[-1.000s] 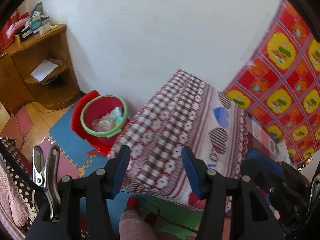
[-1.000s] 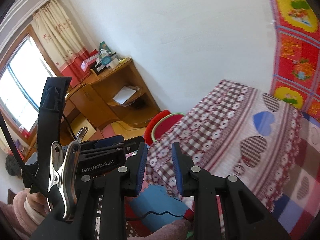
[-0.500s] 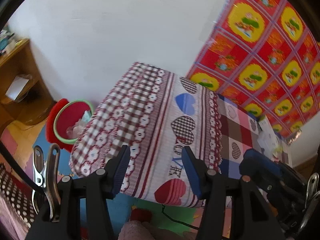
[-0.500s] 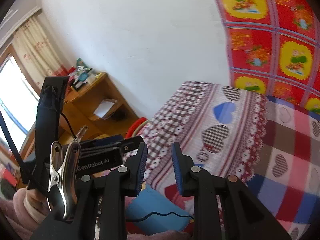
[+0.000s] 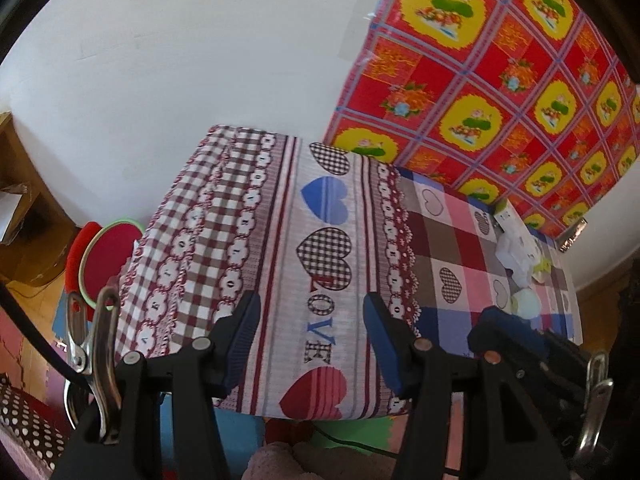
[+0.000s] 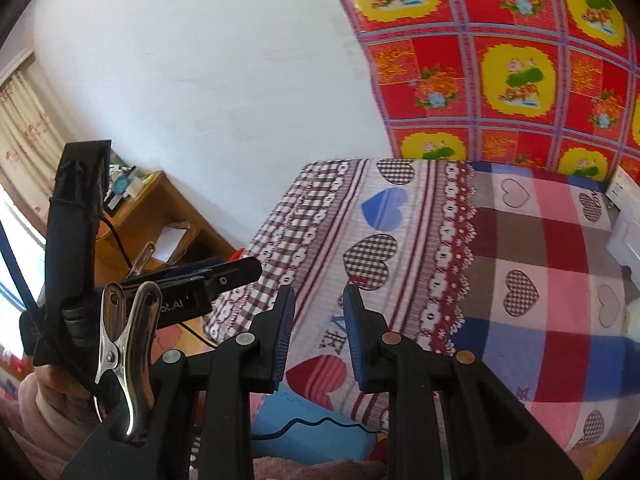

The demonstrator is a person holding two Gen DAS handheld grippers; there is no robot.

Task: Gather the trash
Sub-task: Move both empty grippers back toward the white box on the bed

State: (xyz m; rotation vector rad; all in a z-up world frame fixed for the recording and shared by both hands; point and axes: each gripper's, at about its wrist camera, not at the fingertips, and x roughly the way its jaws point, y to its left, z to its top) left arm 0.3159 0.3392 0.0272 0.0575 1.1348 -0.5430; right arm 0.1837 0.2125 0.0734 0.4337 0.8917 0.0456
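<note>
A table under a heart-patterned cloth (image 5: 320,240) fills both views. At its far right end lies the trash: crumpled white paper (image 5: 514,246), a pale green ball (image 5: 526,304) and a small white box (image 5: 506,214). A red bin with a green rim (image 5: 108,256) stands on the floor at the table's left end. My left gripper (image 5: 310,336) hangs open over the near edge of the cloth, with nothing between its blue pads. My right gripper (image 6: 320,328) has its pads a narrow gap apart, also empty. White trash (image 6: 624,236) shows at the right edge of the right wrist view.
A red and yellow floral sheet (image 5: 500,92) hangs on the wall behind the table. A wooden desk (image 6: 160,216) with papers stands at the left beyond the bin. Foam mats (image 5: 40,344) cover the floor, and a black cable (image 6: 320,424) runs below the table's edge.
Both views have swung right, away from the bin and desk and across the table top. The trash at the table's right end has come into view. Neither pair of jaws has changed.
</note>
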